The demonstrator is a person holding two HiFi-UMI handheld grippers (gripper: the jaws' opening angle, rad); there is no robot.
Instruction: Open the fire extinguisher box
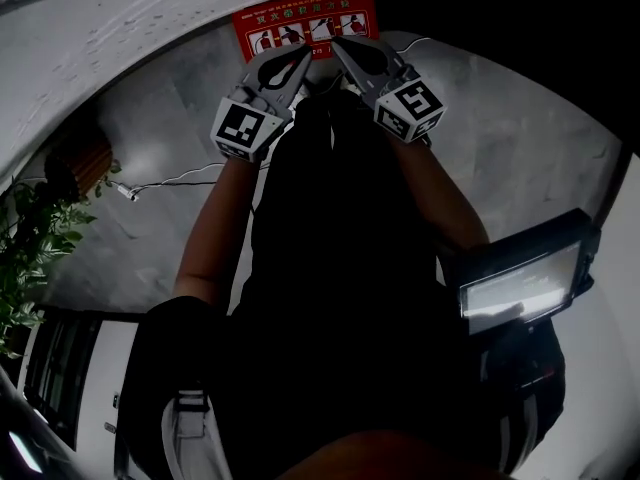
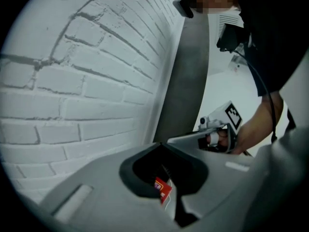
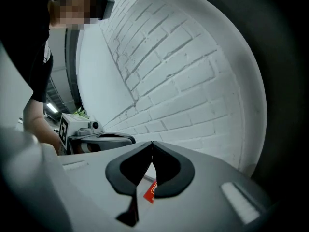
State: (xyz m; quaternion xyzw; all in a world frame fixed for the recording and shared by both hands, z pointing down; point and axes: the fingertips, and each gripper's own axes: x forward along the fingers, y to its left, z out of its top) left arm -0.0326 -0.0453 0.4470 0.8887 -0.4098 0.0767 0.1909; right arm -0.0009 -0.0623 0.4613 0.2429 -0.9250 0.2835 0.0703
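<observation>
Head view looks steeply down; gripper views face the brick wall [image 2: 87, 81]; all share the red sign [image 1: 305, 23].

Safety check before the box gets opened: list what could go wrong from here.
1. The left tongs and right tongs are both shut, so they could only push, not grip.
2. Their tips sit close together below the red label and may clash.
3. No handle shows, so a reach may miss.

The left forearm [image 1: 215, 228] and right forearm [image 1: 440, 193] reach toward twelve o'clock. The left gripper [image 1: 298, 60] aims at one o'clock and the right gripper [image 1: 340, 48] at eleven, both with jaws closed.
</observation>
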